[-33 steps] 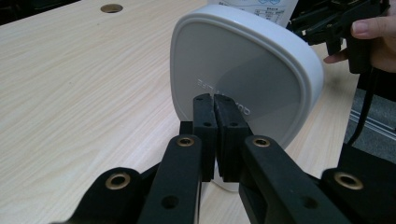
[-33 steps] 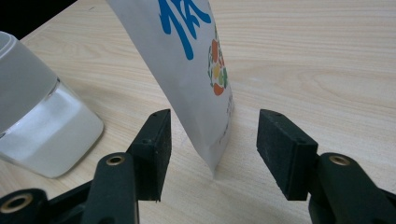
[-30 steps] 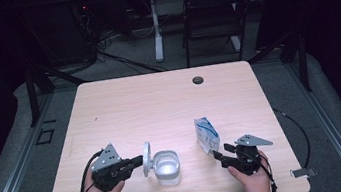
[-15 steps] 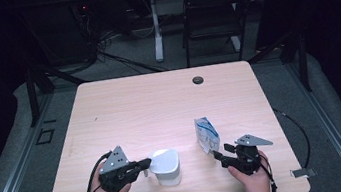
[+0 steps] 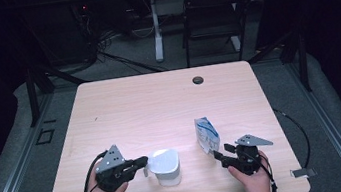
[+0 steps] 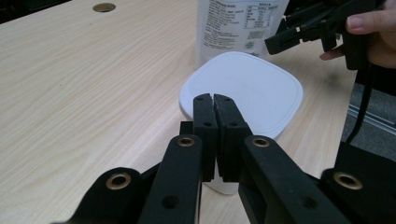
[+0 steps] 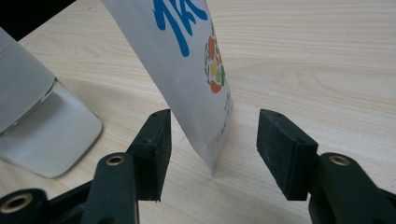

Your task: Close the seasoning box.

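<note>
Pinching left claw [image 6: 215,100] tight on the container lid [image 6: 243,93] to seat it, right claw [image 7: 212,140] gaping wide around the pouch [image 7: 187,60], ready for grabbing.

High view: fixed overhead, person's side, facing forward and down over whole table [image 5: 159,102]. Left gripper view: low, close, along own jaws toward white lidded container [image 6: 247,93], pouch [image 6: 238,23] behind. Right gripper view: low (almost tabletop level), very near pouch [image 7: 187,70]. Container [image 7: 37,116] and pouch appear in all three.
</note>
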Demonstrator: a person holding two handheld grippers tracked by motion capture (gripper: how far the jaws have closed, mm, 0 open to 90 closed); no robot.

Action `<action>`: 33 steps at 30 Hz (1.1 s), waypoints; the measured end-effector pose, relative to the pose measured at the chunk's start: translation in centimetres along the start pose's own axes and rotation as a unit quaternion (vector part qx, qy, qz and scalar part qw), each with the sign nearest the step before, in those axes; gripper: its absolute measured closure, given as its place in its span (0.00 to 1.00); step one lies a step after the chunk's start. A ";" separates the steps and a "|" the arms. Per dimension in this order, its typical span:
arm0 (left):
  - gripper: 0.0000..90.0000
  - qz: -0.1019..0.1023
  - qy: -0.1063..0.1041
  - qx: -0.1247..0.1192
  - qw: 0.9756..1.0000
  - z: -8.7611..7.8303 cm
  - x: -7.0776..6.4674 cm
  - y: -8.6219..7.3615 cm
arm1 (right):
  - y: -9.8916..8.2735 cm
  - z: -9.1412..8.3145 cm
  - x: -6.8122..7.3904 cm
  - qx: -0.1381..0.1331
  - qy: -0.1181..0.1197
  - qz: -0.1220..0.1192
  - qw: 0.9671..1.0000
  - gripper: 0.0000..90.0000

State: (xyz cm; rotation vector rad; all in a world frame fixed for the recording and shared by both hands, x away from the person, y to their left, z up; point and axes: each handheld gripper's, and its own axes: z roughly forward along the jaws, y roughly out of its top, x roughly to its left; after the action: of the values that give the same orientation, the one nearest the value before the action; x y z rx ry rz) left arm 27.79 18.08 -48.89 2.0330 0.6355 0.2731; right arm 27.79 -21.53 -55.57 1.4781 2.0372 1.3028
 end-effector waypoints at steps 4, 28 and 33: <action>0.97 -0.014 0.002 -0.006 1.000 -0.1 0.5 -0.2 | 0.0 -0.1 -0.1 0.000 0.001 0.001 1.000 0.50; 0.78 -0.065 0.028 -0.019 0.997 -0.8 2.7 -1.2 | 0.2 -0.2 0.0 -0.001 0.010 -0.006 1.000 0.51; 0.65 -0.068 0.057 -0.020 0.996 -0.7 3.1 -1.5 | 0.2 -0.3 0.1 0.003 0.010 -0.010 1.000 0.50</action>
State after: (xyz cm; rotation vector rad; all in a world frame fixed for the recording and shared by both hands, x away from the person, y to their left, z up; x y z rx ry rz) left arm 29.62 20.94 -50.00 1.9355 0.8291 0.3194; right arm 27.66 -21.63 -55.19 1.4494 2.0647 1.3116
